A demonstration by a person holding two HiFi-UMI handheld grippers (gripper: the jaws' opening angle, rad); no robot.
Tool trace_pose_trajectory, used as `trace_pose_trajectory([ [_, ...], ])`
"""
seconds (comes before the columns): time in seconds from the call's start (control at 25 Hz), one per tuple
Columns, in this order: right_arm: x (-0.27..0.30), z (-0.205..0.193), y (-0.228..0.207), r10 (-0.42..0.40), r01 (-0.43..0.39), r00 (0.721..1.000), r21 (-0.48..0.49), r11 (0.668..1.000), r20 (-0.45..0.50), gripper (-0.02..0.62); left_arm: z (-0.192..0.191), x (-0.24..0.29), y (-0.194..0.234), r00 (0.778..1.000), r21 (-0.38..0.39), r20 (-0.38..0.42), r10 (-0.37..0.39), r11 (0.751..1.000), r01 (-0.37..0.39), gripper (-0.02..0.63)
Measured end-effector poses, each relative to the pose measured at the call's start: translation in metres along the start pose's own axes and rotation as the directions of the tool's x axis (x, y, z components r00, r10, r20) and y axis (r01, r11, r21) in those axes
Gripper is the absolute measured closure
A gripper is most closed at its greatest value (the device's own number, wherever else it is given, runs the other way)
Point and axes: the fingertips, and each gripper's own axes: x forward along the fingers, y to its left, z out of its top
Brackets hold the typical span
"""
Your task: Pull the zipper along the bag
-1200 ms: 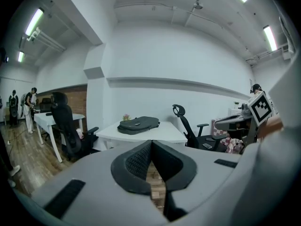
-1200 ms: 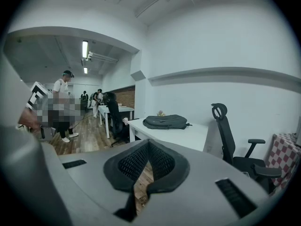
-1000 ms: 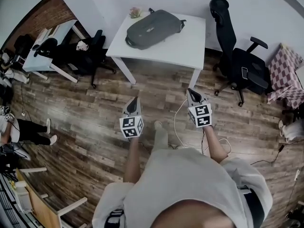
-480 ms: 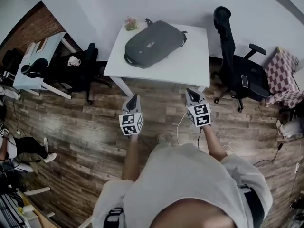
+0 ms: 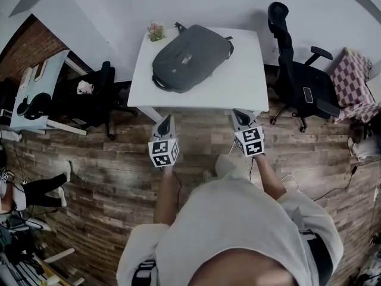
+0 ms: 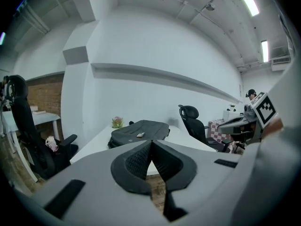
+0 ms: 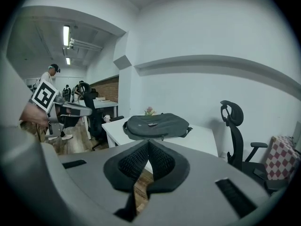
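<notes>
A dark grey bag (image 5: 189, 56) lies flat on a white table (image 5: 238, 85) against the wall; it also shows ahead as the bag (image 6: 139, 133) in the left gripper view and the bag (image 7: 156, 125) in the right gripper view. My left gripper (image 5: 166, 122) hangs just short of the table's near edge, shut with nothing in it. Level with it on the right, my right gripper (image 5: 239, 115) is also shut and holds nothing. In the gripper views, the left gripper (image 6: 151, 145) and right gripper (image 7: 147, 145) both have their pads pressed together. Neither touches the bag.
A small flower pot (image 5: 156, 31) stands at the table's back left corner. A black office chair (image 5: 294, 70) stands right of the table, another black chair (image 5: 89, 97) left of it. A checked cloth (image 5: 356, 82) lies far right. Cables (image 5: 286, 180) trail on the wooden floor.
The table and bag have come closer and lower in the head view as the person walked up. Both grippers stayed shut and now reach the table's near edge.
</notes>
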Motion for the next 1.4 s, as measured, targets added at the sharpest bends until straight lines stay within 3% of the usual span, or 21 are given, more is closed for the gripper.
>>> trace_pose_trajectory([
  [0.32, 0.065, 0.007, -0.02, 0.007, -0.007, 1.0, 0.016, 1.0, -0.008, 0.581, 0.001, 0.047, 0.035, 1.0, -0.003, -0.028, 0.014, 1.0, -0.014, 0.58],
  [0.84, 0.212, 0.051, -0.063, 0.103, -0.102, 0.994, 0.029, 0.994, -0.03, 0.581, 0.03, 0.15, 0.111, 0.991, -0.023, -0.087, 0.106, 0.994, -0.108, 0.58],
  [1.4, 0.302, 0.049, -0.105, 0.159, -0.153, 0.984, 0.074, 0.985, -0.075, 0.581, 0.029, 0.231, 0.135, 0.977, -0.014, -0.17, 0.131, 0.991, -0.135, 0.58],
])
